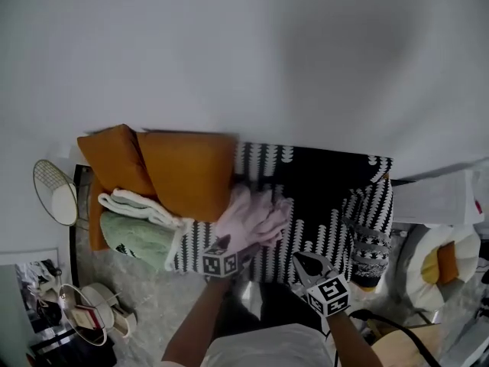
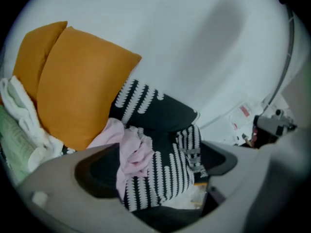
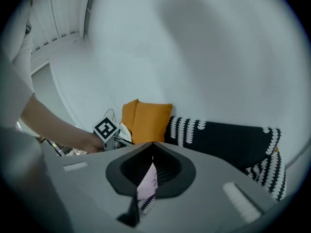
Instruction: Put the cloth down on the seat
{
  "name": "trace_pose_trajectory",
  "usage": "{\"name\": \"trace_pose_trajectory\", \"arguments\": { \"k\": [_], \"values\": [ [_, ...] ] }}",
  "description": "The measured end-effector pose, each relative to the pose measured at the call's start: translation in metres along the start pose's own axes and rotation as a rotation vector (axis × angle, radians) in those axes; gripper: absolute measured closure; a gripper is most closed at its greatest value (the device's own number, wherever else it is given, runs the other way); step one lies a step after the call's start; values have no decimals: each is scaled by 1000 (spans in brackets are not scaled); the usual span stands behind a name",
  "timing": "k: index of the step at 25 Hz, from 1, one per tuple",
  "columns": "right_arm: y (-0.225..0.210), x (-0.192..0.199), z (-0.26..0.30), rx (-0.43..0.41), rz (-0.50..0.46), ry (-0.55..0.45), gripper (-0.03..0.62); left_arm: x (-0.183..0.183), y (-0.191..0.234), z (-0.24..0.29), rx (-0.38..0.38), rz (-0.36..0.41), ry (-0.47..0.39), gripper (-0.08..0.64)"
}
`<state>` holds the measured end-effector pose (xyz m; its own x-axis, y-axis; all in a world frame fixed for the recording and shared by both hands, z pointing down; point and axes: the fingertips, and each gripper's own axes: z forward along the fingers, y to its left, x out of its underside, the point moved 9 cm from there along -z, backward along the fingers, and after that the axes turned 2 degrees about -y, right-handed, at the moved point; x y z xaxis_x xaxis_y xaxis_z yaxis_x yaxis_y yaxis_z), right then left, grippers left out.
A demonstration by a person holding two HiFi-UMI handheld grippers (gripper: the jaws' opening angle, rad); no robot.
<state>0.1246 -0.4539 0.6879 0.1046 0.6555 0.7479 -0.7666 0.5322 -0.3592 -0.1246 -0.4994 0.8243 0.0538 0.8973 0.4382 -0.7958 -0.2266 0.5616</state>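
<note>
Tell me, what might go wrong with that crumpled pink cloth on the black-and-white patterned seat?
1. The crumpled pink cloth lies bunched up, reaching close to the front edge of the black-and-white patterned seat, so it might slide off.
2. The left gripper is open, with the cloth right beside one jaw. Pulling it away carelessly could snag the fabric and drag it off.

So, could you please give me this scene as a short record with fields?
cloth: pink cloth, crumpled on the patterned seat
left claw: open, at the cloth's near edge
right claw: shut, nothing held, apart from the cloth
beside cloth: orange cushions, folded towels
</note>
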Motion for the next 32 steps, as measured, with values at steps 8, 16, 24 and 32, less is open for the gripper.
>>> {"name": "trace_pose_trajectory", "arguments": {
  "k": [8,16,24,32],
  "values": [
    [95,-10,-13,79,-29,-70,586,-3,-20,-101,166,133,-130,167],
    [196,-2,-28,155,-35,-145,586,26,-16,-214,257,227,-207,282],
    [275,11,-48,213,-56,-211,586,61,-14,-293,316,296,-264,325],
    [346,34,-77,269,-73,-245,586,99,-20,-359,354,363,-312,368]
  ]
}}
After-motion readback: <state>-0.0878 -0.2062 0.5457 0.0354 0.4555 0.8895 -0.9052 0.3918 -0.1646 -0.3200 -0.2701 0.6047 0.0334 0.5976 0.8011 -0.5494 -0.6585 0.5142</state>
